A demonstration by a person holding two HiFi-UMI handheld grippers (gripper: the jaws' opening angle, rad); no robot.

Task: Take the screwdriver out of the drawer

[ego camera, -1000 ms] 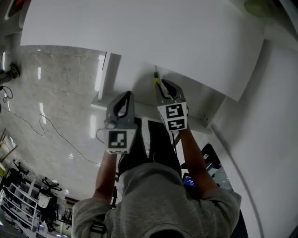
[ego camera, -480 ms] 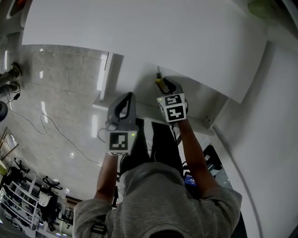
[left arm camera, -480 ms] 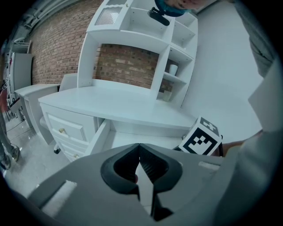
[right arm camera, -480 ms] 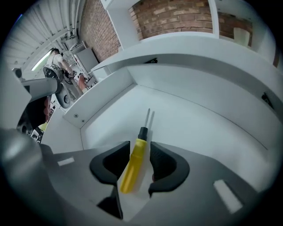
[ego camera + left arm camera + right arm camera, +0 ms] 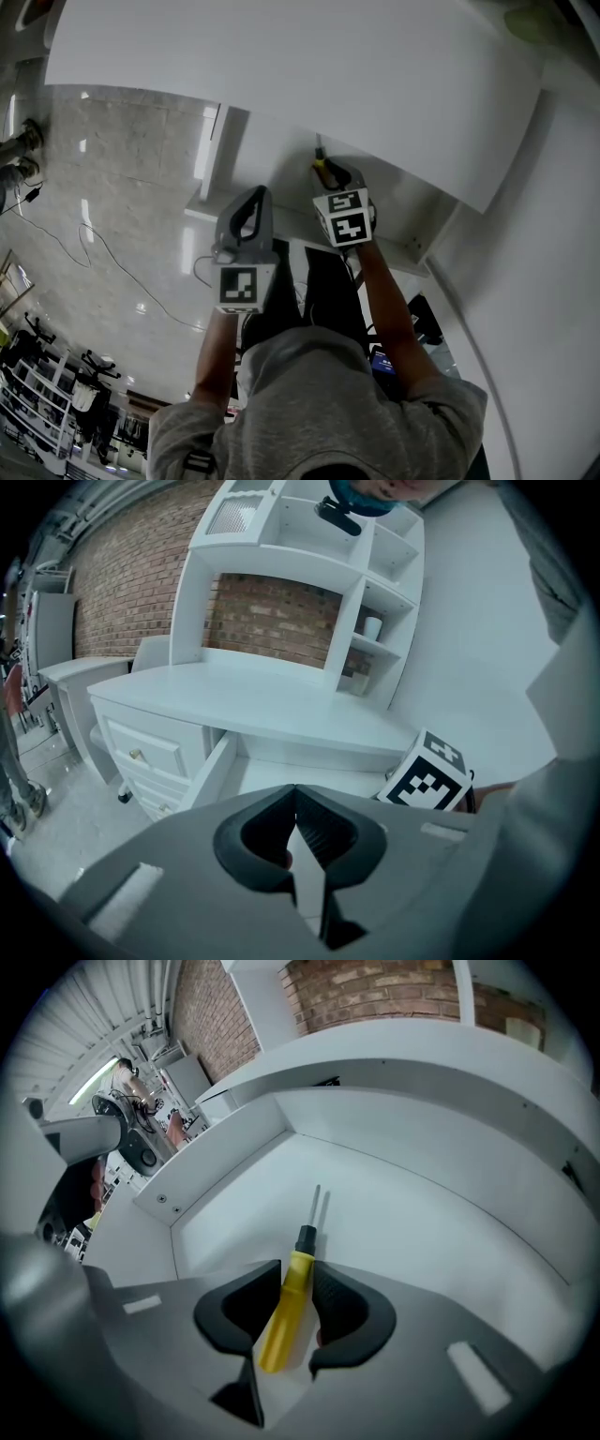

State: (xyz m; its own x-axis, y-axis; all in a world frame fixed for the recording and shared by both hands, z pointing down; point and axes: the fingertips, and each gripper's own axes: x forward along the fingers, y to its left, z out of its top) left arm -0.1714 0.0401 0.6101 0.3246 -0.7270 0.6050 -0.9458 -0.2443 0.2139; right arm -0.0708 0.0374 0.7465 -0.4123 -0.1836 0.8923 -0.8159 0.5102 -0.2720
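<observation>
Screwdriver (image 5: pixel 286 1309): flat on the drawer (image 5: pixel 412 1232) floor, shaft towards the back wall.
Right hand-held gripper (image 5: pixel 296 1269): my jaws have just been closing and now pinch the yellow handle.
Left hand-held gripper (image 5: pixel 296 797): closed, empty, outside the drawer front.
Room: bare drawer floor on both sides; counter (image 5: pixel 281 66) edge overhangs just above.
Left gripper view only: shelves (image 5: pixel 309 564) above the counter.

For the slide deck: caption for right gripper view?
Right claw just closing onto yellow screwdriver lying in white drawer.
</observation>
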